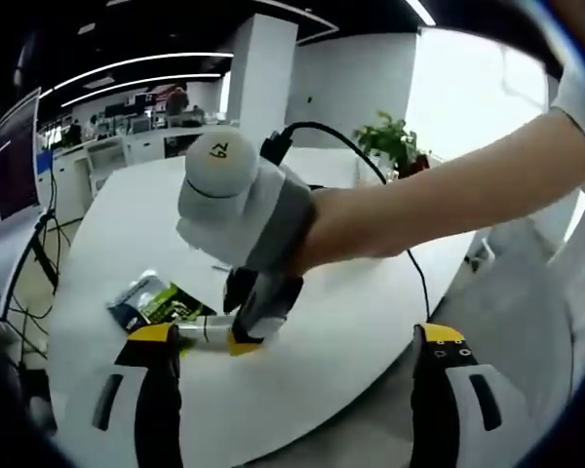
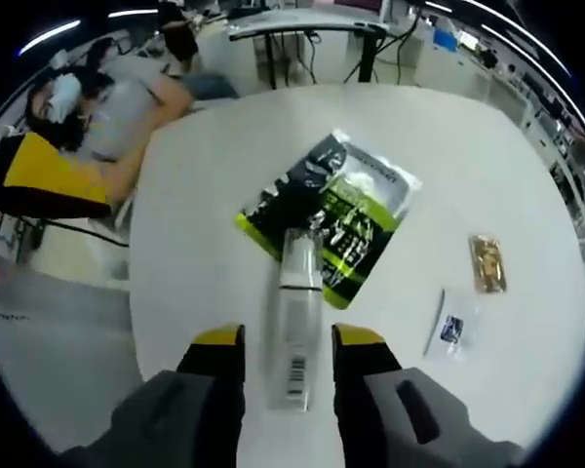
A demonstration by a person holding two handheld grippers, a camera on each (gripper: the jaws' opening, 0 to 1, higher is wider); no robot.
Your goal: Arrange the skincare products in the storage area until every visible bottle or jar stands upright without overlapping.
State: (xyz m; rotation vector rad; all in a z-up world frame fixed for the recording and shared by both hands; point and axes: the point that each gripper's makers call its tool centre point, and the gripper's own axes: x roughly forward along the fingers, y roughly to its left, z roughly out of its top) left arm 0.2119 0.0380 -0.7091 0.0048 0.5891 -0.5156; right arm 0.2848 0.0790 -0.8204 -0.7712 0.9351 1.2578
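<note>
The right gripper straddles a clear tube lying on the white bench, jaws apart beside it, its cap end overlapping a green-black pouch. The left gripper hovers wide apart.

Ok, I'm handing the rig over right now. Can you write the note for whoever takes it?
Right gripper: jaws either side of a clear tube lying flat on the white table; whether they grip it yet, I can't tell.
Left gripper: open, holding nothing, back near the table edge.
The tube's far end lies over a black and green pouch. A small gold packet and a white sachet lie flat, apart, further along the table.
Done: nothing stands upright yet.
Left: grip the tube, lift it off the pouch, stand it up, then sort the rest without overlap.
</note>
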